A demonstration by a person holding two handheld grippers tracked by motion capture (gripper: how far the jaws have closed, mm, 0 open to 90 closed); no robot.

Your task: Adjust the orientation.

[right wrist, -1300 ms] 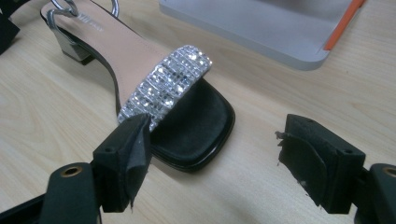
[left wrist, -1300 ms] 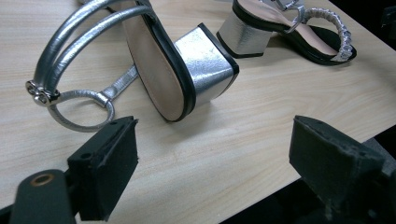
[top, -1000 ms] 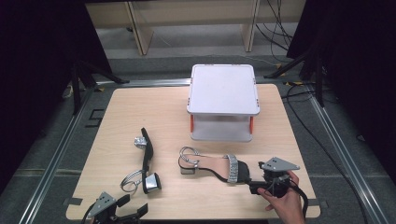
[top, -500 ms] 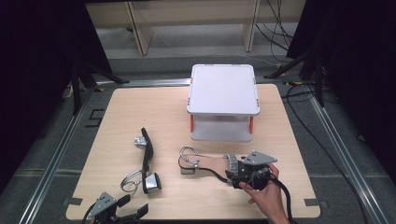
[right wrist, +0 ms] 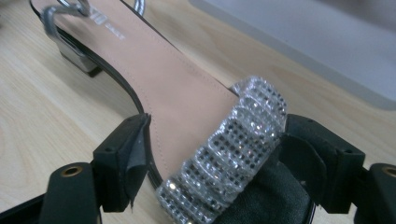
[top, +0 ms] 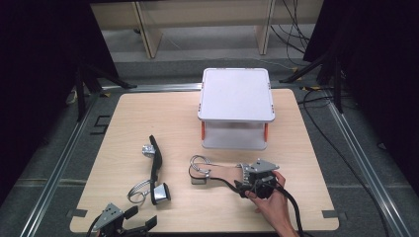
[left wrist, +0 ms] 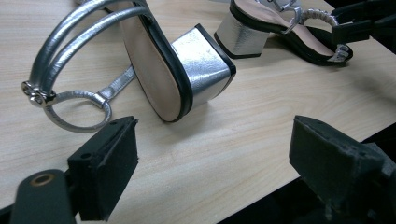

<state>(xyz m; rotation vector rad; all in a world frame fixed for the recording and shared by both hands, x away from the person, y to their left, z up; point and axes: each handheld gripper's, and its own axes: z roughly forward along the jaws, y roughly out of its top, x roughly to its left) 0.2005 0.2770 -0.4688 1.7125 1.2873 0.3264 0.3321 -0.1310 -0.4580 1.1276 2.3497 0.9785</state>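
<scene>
The upright sandal (top: pixel 217 174) lies on the wooden table (top: pixel 123 118), in the near right part of the top, in front of the white two-tier stand (top: pixel 236 106) and apart from it. Its silver block heel and looped ankle straps point to the left in the high view, and its toe end points right, into the right gripper (top: pixel 249 185). In the right gripper view we see the tan insole of this sandal (right wrist: pixel 177 98) running away from the camera, with the glittering toe band (right wrist: pixel 233 149) lying across it between the two black jaws. The jaws stand on either side of the toe end, narrowed to about the width of the sole; the left pad meets the sole edge and the right pad sits against the end of the band, so we read the right gripper (right wrist: pixel 212 158) as closed on the toe of the sandal. A hand (top: pixel 269 202) holds this gripper from the near edge of the table. The second sandal (top: pixel 155 170) rests on its side to the left, well apart from the first, with its sole facing sideways and its strap loops on the table surface. In the left gripper view this second sandal (left wrist: pixel 159 70) lies just beyond the jaws, untouched. The left gripper (top: pixel 129 221) sits at the near left edge of the table; its jaws stand wide apart, and the left gripper (left wrist: pixel 210 154) has nothing between them but bare wood.
</scene>
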